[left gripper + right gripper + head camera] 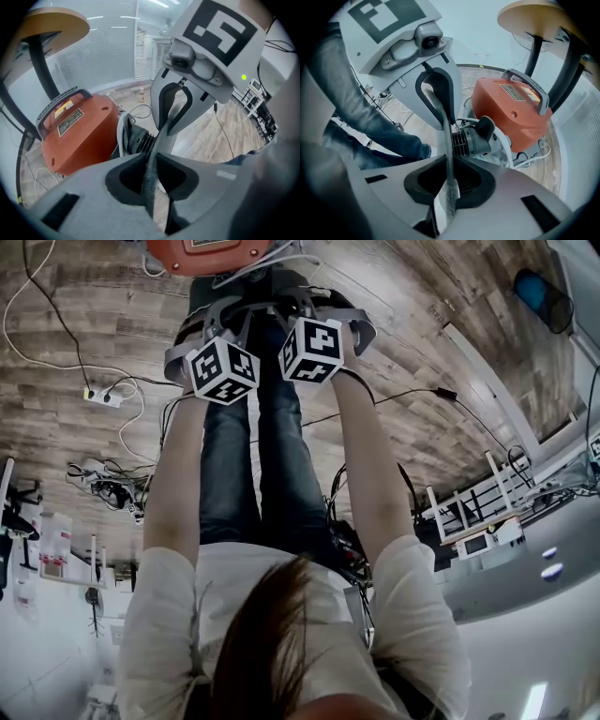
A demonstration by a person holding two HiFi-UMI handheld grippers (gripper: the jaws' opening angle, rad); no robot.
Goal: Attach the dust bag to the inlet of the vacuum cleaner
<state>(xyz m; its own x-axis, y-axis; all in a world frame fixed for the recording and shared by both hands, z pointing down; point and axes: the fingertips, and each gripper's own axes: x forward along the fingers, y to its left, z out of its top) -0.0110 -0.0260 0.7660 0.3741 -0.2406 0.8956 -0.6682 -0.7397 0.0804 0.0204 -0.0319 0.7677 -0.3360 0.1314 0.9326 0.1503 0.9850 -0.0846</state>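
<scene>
**Dust bag [446, 140]: light, limp cloth pinched at two points**

The left hand-held gripper [152, 161] and right hand-held gripper [449, 165] are each nearly closed on a thin grey fold of the bag. The fold is stretched between them near the orange vacuum cleaner [513, 110] and its black ribbed inlet [471, 139]. The cloth probably slips easily, so gripping near its mouth seems wisest.

light: soft daylight coming through blinds [117, 51] beyond the left gripper [152, 157] | glare: ceiling strips [158, 3] shining above it | focus: jaw bodies blurring nearest the lens | edges: fisheye bending, corners darkening
</scene>
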